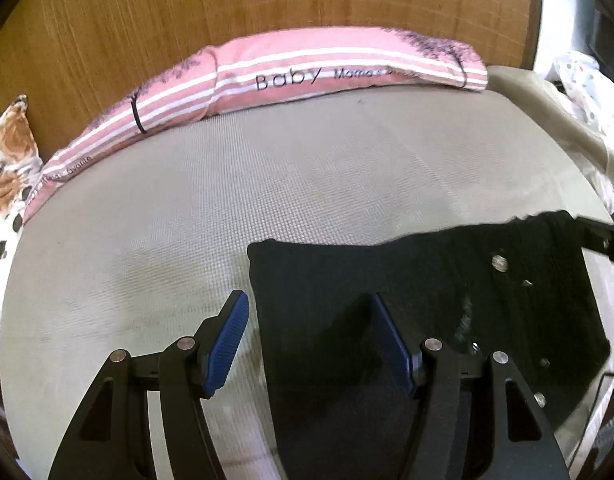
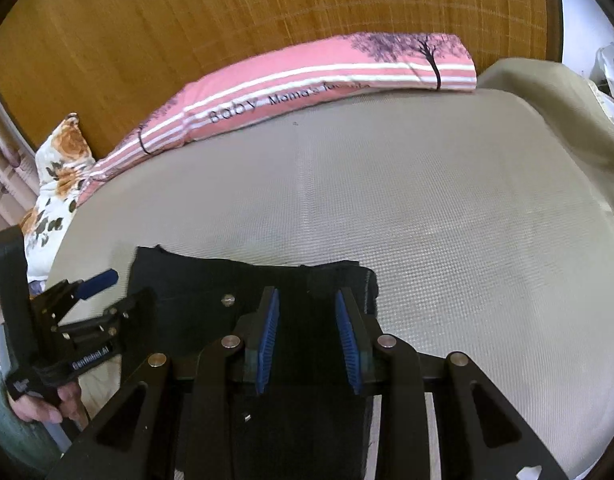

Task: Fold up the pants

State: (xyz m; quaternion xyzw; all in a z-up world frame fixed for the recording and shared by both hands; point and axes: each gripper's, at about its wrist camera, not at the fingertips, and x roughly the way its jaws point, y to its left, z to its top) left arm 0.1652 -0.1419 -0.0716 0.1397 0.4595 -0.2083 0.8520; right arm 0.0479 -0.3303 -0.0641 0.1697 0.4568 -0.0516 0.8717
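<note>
Dark pants (image 1: 427,300) lie folded on a beige mattress (image 1: 227,208), with metal buttons showing. My left gripper (image 1: 307,316) is open over the pants' left edge, one blue pad on the mattress side, one over the cloth. In the right wrist view the pants (image 2: 211,280) lie low in the frame. My right gripper (image 2: 307,312) is open above their right part, nothing between the pads. The left gripper (image 2: 95,300) shows at the left of that view, held by a hand.
A pink striped pillow (image 1: 307,76) lies along the wooden headboard (image 1: 187,12). A floral cushion (image 1: 7,168) sits at the left. A beige cover (image 2: 567,112) bunches at the mattress's right edge.
</note>
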